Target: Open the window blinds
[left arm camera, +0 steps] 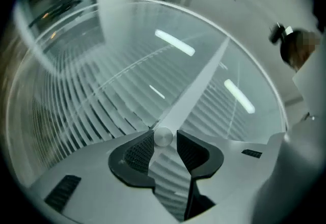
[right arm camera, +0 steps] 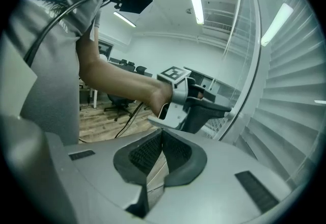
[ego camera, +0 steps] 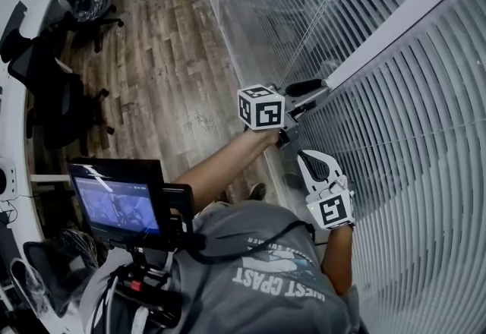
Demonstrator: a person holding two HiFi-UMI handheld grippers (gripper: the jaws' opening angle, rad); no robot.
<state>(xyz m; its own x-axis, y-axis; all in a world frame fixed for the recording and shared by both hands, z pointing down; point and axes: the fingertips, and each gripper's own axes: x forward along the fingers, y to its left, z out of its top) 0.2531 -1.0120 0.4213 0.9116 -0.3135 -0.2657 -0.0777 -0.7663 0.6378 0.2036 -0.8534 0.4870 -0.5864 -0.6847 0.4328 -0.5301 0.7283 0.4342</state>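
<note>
I am standing close beside the white horizontal-slat window blinds (ego camera: 414, 150), which are hanging at my right on both sides of a white upright frame post (ego camera: 410, 17). My left tongs (left arm camera: 164, 135) are pointing a little upward and are gripping the round lower end of the thin pale plastic tilt wand (left arm camera: 199, 85). The two dark ribbed pads (left arm camera: 135, 151) are pressing on it from either side. I am holding it at the very end, I think, because there a roll of the wrist is turning the wand most easily, and this is tilting the slats. My right tongs (right arm camera: 160, 134) are hanging lower, near the slats, with the jaws together and nothing between them, so they are not disturbing the wand. On my left the brown wooden floor (ego camera: 167, 59) is giving wide room. Toward the blinds there is almost none, so a jaw could be catching a slat edge.
</note>
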